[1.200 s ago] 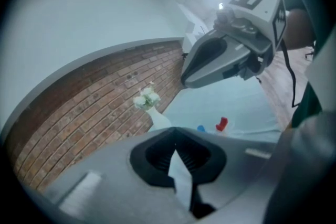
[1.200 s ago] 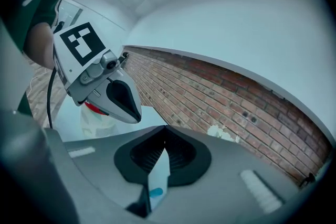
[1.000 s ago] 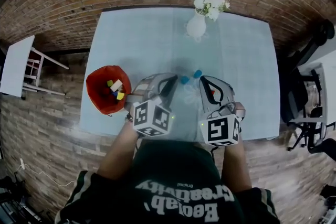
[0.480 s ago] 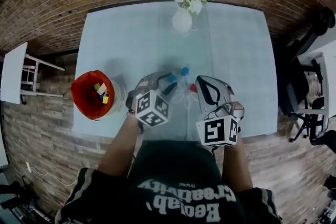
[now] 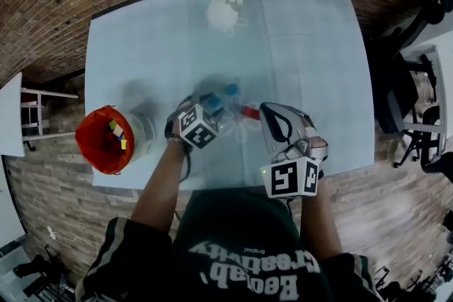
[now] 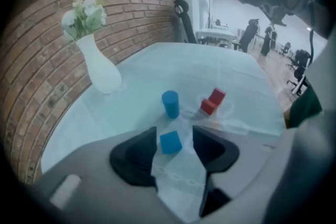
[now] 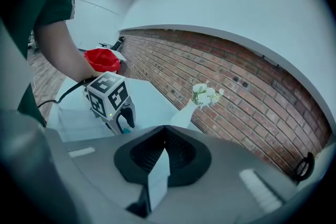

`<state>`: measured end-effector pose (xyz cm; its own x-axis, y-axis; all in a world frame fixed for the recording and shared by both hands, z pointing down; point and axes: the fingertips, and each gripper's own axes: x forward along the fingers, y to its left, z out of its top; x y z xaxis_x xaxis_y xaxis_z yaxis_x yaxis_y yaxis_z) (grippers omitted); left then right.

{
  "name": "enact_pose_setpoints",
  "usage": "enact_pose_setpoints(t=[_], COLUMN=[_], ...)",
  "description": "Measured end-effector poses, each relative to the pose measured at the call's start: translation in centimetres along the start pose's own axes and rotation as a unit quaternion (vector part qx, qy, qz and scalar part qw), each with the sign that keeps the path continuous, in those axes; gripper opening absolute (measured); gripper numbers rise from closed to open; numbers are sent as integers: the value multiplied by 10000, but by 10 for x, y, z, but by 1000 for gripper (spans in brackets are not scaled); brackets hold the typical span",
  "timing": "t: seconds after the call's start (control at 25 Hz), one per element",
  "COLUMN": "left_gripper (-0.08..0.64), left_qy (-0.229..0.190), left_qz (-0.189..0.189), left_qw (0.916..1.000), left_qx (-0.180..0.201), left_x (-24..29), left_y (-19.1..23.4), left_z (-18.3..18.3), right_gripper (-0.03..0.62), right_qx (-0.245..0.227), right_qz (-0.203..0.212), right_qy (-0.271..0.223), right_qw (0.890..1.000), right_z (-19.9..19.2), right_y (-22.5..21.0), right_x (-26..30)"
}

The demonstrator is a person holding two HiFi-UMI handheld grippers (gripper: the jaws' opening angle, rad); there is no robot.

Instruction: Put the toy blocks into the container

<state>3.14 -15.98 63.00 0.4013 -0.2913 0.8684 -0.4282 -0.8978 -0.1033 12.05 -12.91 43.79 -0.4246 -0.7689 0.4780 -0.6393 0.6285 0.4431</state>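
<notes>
A small blue cube (image 6: 170,142) lies on the table between the jaws of my left gripper (image 6: 174,131). Those jaws are opening, with a gap on each side of the cube. Just beyond stand a blue cylinder (image 6: 170,104) and two red blocks (image 6: 212,101). In the head view the left gripper (image 5: 210,107) hangs over the blue blocks, and a red block (image 5: 249,112) lies to its right. The red container (image 5: 88,145) sits at the table's left edge with several coloured blocks inside. My right gripper (image 7: 165,128) is shut and empty, hovering to the right of the blocks (image 5: 265,109).
A white vase of flowers (image 5: 221,10) stands at the table's far side, in the middle. The light blue table (image 5: 311,46) ends close to the person's body. An office chair (image 5: 414,109) stands off the right side, and a white stool (image 5: 21,109) off the left.
My left gripper has moved forward and tipped down over the blue cube. The right gripper has hardly moved. The head view has shifted, so the container and vase sit further left.
</notes>
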Motion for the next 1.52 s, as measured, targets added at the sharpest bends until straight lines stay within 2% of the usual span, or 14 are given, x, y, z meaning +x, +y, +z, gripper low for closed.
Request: enact_pose_setpoints(t=[0.28,0.32,0.36,0.48,0.6,0.88,1.08,1.28,1.52], left_gripper=[221,214,167,155,153,152,153,152,153], left_qy=[515,596,640,624,547,-60,-617,-1093,-1656], left_qz=[-81,-60,-36,-6,58,472,873,1280,1772], left_qw=[9985,9979,9975,9969,9974,9986,9943,9856,9687], left_qx=[-158,-225,-305,-476,-463,-243,-47,152,527], left_x=[33,37,40,40,36,-9,-66,-130,-201], left_y=[2,4,5,5,7,17,22,25,17], left_z=[-17,-20,-23,-25,-22,13,40,64,96], right_gripper=[6,6,6,6,6,6,6,6,6], right_qx=[150,169,181,195,168,34,-121,-285,-452], right_qz=[62,68,73,102,109,20,-44,-81,-146], right_qy=[132,139,147,160,141,-42,-252,-484,-758], right_qw=[9998,9997,9997,9996,9997,10000,9996,9984,9960], right_z=[-23,-25,-27,-29,-27,-4,25,57,92], right_y=[-8,-9,-10,-10,-9,-12,-10,-2,0], right_x=[7,8,10,11,10,10,10,2,-7])
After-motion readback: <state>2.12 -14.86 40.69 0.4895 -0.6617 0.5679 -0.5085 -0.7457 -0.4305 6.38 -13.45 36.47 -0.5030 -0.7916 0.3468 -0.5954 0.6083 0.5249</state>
